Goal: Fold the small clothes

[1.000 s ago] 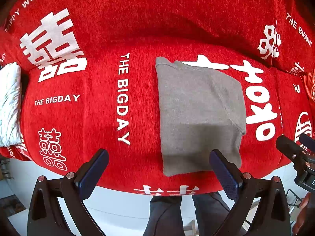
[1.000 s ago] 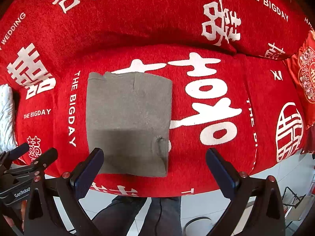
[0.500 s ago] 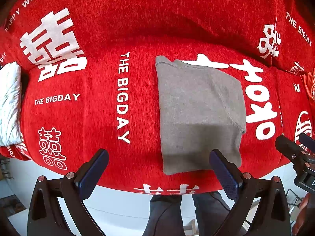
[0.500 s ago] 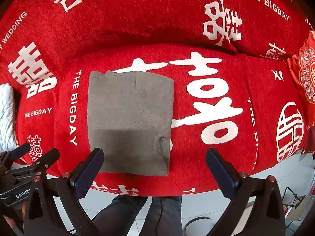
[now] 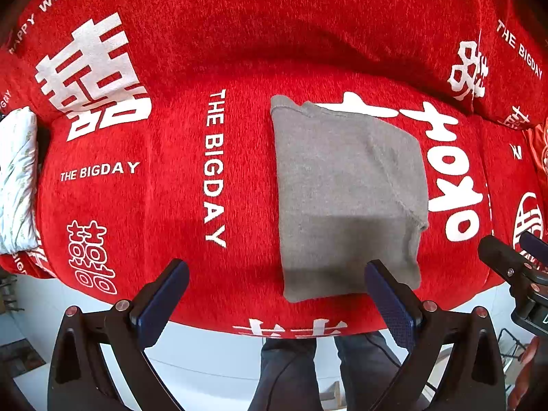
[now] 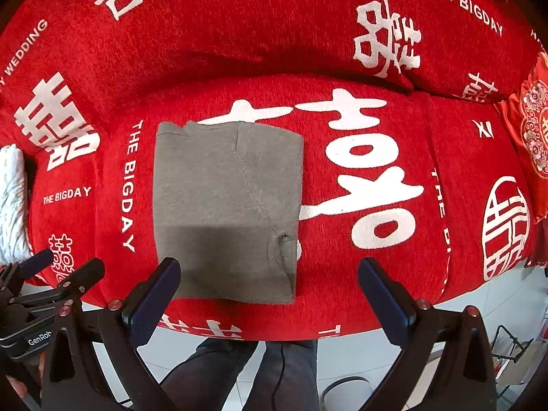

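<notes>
A grey garment (image 5: 346, 195), folded into a flat rectangle, lies on the red sofa seat (image 5: 164, 198); it also shows in the right wrist view (image 6: 226, 205). My left gripper (image 5: 275, 291) is open and empty, held above the seat's front edge, near the garment's near left corner. My right gripper (image 6: 269, 291) is open and empty, above the front edge by the garment's near right corner. Each gripper shows at the edge of the other's view: the right one (image 5: 513, 267) and the left one (image 6: 51, 274).
The sofa cover is red with white lettering, with a backrest (image 6: 239, 27) behind. A white patterned cloth (image 5: 17, 178) lies at the left end. A red embroidered cushion (image 6: 534, 130) is at the right. The person's legs (image 5: 325, 370) and pale floor lie below.
Almost nothing has changed; the views have drifted very slightly and both grippers stay open over the front edge.
</notes>
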`<state>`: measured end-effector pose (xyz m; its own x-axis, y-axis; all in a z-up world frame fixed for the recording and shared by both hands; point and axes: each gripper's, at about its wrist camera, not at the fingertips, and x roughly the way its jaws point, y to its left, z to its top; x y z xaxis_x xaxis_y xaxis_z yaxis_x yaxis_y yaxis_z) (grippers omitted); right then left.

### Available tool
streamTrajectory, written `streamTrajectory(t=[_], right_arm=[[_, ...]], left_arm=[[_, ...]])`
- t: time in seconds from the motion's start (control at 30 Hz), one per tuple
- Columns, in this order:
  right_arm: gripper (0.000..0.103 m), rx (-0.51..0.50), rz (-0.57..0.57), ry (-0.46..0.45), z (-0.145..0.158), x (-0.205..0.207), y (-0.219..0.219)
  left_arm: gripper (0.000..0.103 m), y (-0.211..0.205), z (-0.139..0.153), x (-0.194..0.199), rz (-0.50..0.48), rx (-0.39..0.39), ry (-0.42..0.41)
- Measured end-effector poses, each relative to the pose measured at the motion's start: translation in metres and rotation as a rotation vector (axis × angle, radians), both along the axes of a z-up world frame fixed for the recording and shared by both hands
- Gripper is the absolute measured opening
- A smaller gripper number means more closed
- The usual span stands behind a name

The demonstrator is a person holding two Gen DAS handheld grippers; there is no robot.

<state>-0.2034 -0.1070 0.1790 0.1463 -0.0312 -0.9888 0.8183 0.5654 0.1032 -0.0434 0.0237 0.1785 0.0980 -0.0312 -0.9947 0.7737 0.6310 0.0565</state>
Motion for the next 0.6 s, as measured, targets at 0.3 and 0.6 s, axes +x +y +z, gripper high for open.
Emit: streamTrajectory(t=[0.3, 0.6], right_arm=[[0.103, -0.002, 0.003, -0.003, 0.0002, 0.0007, 0.0036], [0.103, -0.010, 0.021, 0.002, 0.0017, 0.0025, 0.0046]], left_arm=[[0.102, 0.0055, 0.0003, -0.0038, -0.001, 0.003, -0.012], [0.102, 0.0035, 0.0031, -0.0029, 0.000, 0.003, -0.034]])
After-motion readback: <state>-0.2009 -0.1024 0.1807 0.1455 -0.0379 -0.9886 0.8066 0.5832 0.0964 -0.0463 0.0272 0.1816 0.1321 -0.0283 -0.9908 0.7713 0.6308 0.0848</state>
